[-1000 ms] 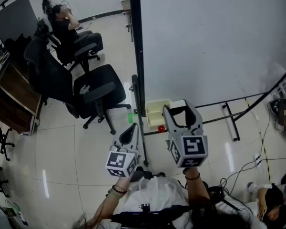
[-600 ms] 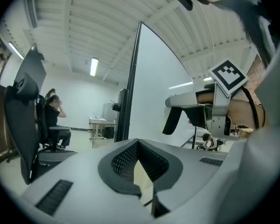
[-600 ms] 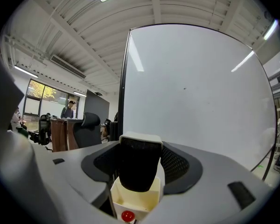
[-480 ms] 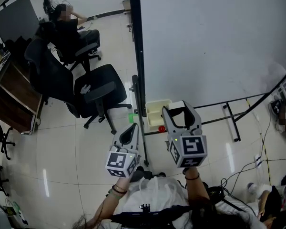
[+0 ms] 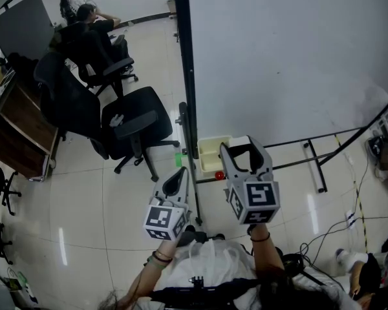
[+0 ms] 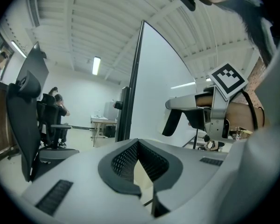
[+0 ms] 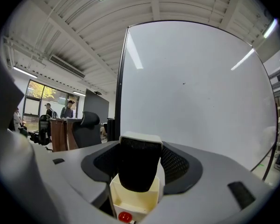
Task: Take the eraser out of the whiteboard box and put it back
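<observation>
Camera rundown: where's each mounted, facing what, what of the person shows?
Head view: on the person's head, steeply down at whiteboard foot and box; both forearms, left gripper, right gripper show.
Left gripper view: on left gripper, along its shut jaws beside the whiteboard; right gripper, forearm show.
Right gripper view: on right gripper, facing whiteboard; jaws hold the eraser, box beyond.
Head and right gripper views share the box.

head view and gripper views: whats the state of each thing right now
eraser: out of the box, clamped in the right gripper
right gripper: fingers shut on eraser
left gripper: fingers shut, empty
box: open top, eraser not in it
whiteboard: upright, blank
</observation>
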Tool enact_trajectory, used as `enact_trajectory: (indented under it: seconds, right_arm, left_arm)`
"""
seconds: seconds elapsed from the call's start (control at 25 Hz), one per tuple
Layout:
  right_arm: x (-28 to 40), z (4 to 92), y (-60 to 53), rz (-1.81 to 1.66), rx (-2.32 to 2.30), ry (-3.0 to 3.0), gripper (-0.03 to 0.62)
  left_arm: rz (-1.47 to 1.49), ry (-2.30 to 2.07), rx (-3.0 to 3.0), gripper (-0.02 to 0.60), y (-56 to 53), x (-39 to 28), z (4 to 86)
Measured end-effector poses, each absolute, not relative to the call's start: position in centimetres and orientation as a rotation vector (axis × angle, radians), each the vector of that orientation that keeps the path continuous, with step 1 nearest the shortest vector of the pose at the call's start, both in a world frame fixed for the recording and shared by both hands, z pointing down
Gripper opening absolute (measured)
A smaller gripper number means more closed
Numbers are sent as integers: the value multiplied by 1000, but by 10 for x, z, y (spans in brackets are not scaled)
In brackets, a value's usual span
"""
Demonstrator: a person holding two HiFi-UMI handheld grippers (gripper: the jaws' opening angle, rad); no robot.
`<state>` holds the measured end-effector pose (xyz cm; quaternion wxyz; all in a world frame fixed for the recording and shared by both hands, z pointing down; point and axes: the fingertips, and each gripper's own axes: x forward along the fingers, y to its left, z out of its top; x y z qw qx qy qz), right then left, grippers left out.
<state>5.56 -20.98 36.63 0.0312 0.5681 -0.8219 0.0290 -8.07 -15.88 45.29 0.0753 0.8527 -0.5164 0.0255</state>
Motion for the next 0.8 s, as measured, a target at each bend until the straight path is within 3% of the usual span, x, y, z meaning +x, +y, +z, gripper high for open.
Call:
enact_trajectory:
  seconds: [0.52, 0.8]
  right_arm:
    - [23, 440, -268, 91, 1669, -2350, 288]
    - [22, 460, -273, 169, 1651, -2376, 347]
  left_arm:
    - [69, -1576, 2533, -15, -159, -88, 453]
    - [69, -1590, 2511, -15, -159, -95, 457]
